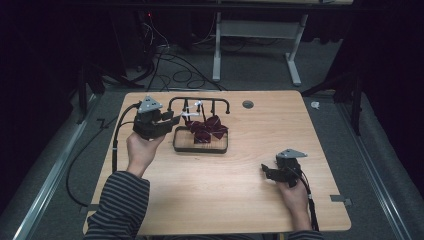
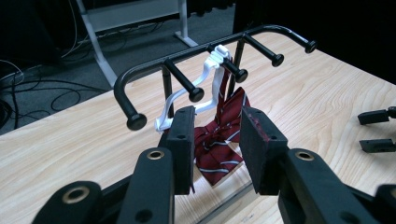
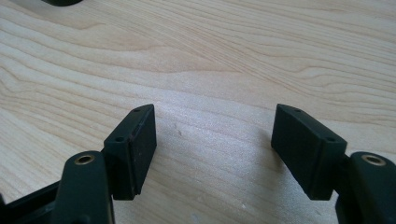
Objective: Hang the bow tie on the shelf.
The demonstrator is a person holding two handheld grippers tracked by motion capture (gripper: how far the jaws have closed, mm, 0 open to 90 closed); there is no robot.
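Observation:
A black peg rack [image 1: 199,101] [image 2: 196,56] rises from a black-rimmed tray [image 1: 200,149] on the table. From one peg hangs a white hanger [image 2: 205,77] [image 1: 191,113] that carries a dark red striped bow tie [image 2: 224,135]. More dark red cloth [image 1: 207,128] lies in the tray. My left gripper [image 1: 174,119] [image 2: 217,121] is raised at the rack's left end. It is open, with the hanger's lower end just left of its jaws and the bow tie behind the gap. My right gripper [image 1: 267,171] [image 3: 215,121] is open low over bare table at the right.
The wooden table [image 1: 240,200] has a small round grommet [image 1: 247,104] near its far edge. Beyond it, cables [image 1: 175,70] lie on the floor beside a grey desk frame [image 1: 295,55]. The right gripper's jaws [image 2: 376,130] stand off to the right of the rack.

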